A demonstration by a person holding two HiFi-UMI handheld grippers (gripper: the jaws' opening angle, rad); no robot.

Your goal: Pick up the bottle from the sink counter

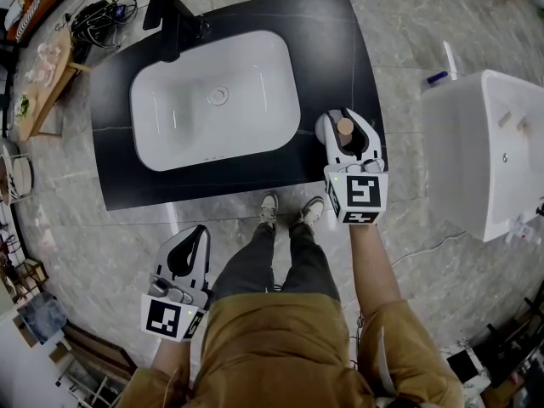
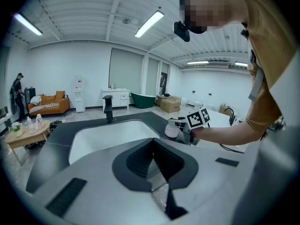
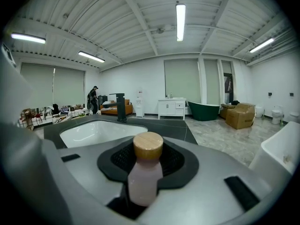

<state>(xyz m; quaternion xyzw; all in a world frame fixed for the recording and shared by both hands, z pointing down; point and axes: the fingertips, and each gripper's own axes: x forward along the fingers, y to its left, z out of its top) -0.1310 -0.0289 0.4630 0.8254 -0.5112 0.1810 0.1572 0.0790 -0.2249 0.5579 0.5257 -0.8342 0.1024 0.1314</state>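
A small pale pink bottle point(image 1: 344, 127) with a round wooden cap stands at the right edge of the black sink counter point(image 1: 340, 49). My right gripper point(image 1: 344, 117) reaches over that edge, its jaws closed around the bottle's body. In the right gripper view the bottle point(image 3: 145, 172) sits upright between the dark pads point(image 3: 176, 165). My left gripper point(image 1: 197, 232) hangs low beside the person's left leg, off the counter, with its jaws point(image 2: 152, 146) meeting and nothing in them. From the left gripper view the bottle point(image 2: 171, 130) shows in the right gripper's grasp.
A white basin point(image 1: 212, 100) is set in the counter, with a black faucet point(image 1: 170, 19) at its far left. A white washstand point(image 1: 484, 143) stands to the right on the marble floor. Cables point(image 1: 102, 11) and a wooden table point(image 1: 47, 75) lie at the far left.
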